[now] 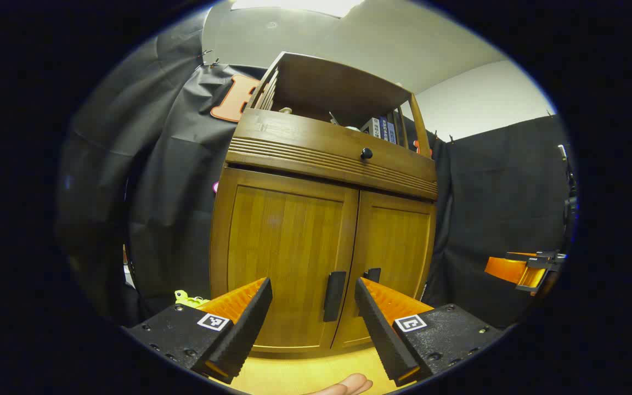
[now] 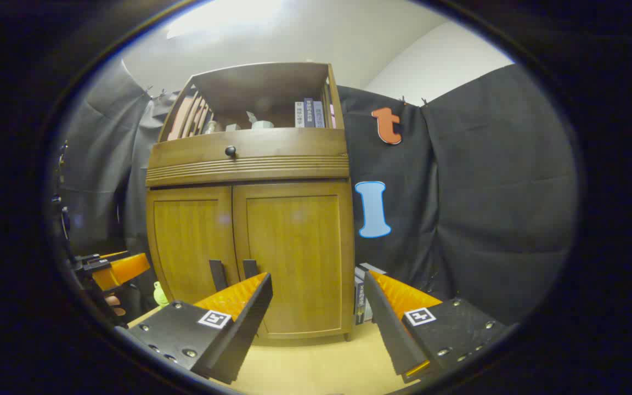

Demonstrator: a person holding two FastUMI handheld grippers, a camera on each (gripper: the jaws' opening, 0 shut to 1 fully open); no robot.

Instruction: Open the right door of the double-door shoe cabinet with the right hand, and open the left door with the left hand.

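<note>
Cabinet doors are both closed. In the left gripper view, the black booth cloth (image 1: 173, 181) hangs along the left of the frame, and a small yellow-green toy (image 1: 188, 299) peeks out at the lower left, just beside the shoe cabinet (image 1: 324, 159). My left gripper (image 1: 313, 291) is released, its orange-and-black fingers spread wide at the bottom of the frame, holding nothing. Between them, at the centre, I see the left door (image 1: 283, 263) with its black handle (image 1: 334, 296); the right door (image 1: 395, 252) sits to its right, its own handle (image 1: 372, 274) partly hidden behind my finger. Above the doors runs a drawer with a round black knob (image 1: 366, 153). At the far right edge of the frame my right gripper (image 1: 522, 271) hovers well apart from the cabinet.

In the right gripper view, my left gripper shows at the far left edge, near the cabinet's lower left corner. The cabinet stands left of centre, with books (image 2: 310, 114) upright on its open top shelf. The two door handles sit side by side at the seam, low in the frame, just above my right gripper's left finger. That gripper is also released, fingers wide apart over the pale wooden floor (image 2: 316, 367). More books (image 2: 362, 299) stand at the cabinet's lower right.
</note>
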